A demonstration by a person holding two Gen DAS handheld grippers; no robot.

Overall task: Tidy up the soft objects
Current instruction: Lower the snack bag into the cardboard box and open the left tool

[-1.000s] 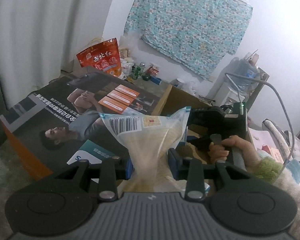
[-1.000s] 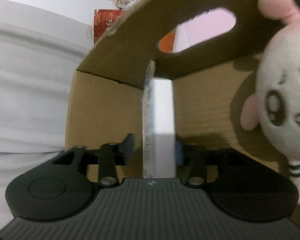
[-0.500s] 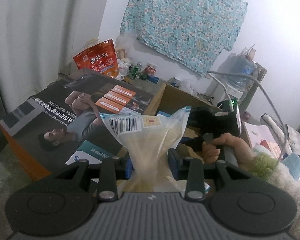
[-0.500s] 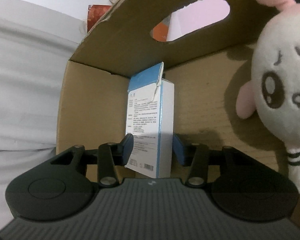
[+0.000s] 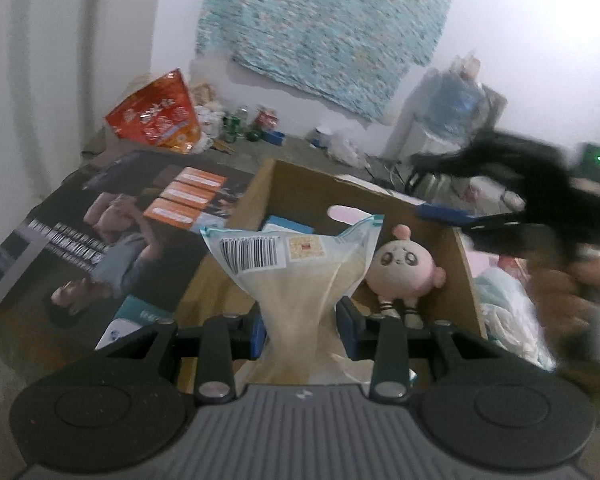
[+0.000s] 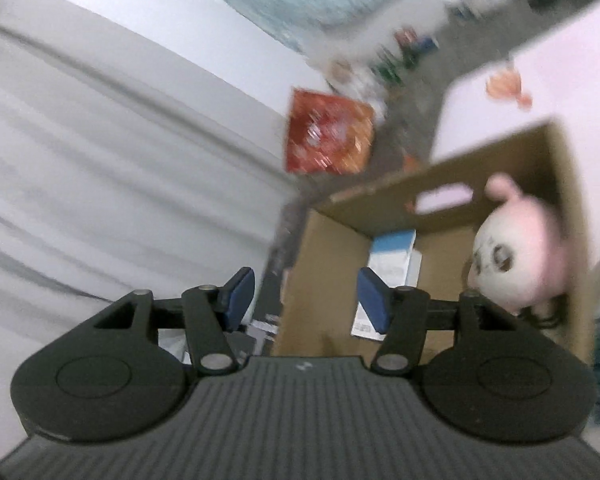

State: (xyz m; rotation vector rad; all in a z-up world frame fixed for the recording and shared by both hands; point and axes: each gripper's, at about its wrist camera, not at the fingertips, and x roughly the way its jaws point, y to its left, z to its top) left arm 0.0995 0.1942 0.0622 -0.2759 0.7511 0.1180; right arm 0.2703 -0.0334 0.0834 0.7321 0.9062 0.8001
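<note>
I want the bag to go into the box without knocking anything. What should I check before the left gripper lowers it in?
1. Grip on the bag: ok, the left gripper pinches its narrow waist between both pads.
2. Right gripper free: ok, its jaws are opening and nothing is between them.
3. Right gripper out of the cardboard box: ok, it is blurred at the right, above the box rim.
4. Space in the box: ok, bare floor shows between the blue and white carton and the plush toy.
5. Carton stable: cannot tell, it stands against the far wall.
6. Bag sealed: cannot tell.
</note>
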